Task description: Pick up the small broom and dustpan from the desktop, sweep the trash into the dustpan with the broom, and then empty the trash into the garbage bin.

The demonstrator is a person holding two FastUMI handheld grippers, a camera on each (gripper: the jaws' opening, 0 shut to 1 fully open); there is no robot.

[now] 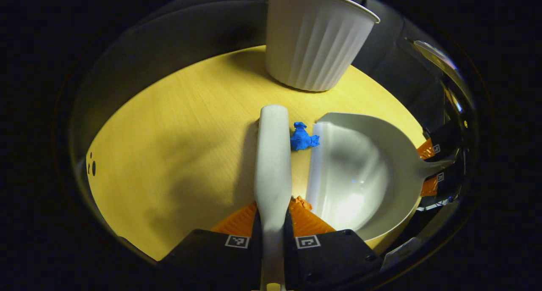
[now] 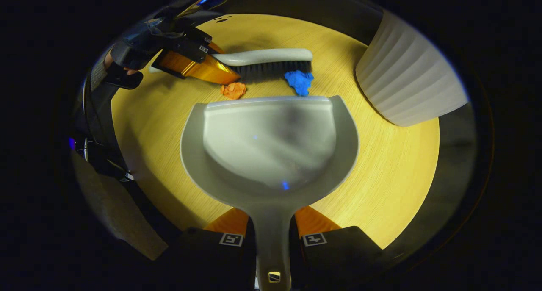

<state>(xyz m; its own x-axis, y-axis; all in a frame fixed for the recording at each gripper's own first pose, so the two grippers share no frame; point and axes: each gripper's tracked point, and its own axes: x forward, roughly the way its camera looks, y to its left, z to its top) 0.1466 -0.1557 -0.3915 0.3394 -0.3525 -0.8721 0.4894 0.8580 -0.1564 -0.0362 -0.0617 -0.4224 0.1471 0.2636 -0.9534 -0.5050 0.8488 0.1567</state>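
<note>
In the left gripper view, the left gripper (image 1: 272, 223) clamps the smooth pale broom (image 1: 273, 164) beside crumpled blue trash (image 1: 302, 137) on a round wooden table (image 1: 169, 147), ribbed white bin (image 1: 313, 41) behind; in the right gripper view, the right gripper (image 2: 271, 231) pinches the glossy grey dustpan (image 2: 271, 147) handle, crumpled orange trash (image 2: 233, 90) just beyond its lip

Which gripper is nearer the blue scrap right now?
Left. The left gripper holds the broom, whose bristles touch the blue scrap. The right gripper grips the dustpan handle, a whole pan-length back from it.

broom (image 1: 273, 164) bristles: hidden under its back | orange scrap (image 1: 301, 203): mostly behind broom | bin (image 2: 406, 83): rim cut off
</note>
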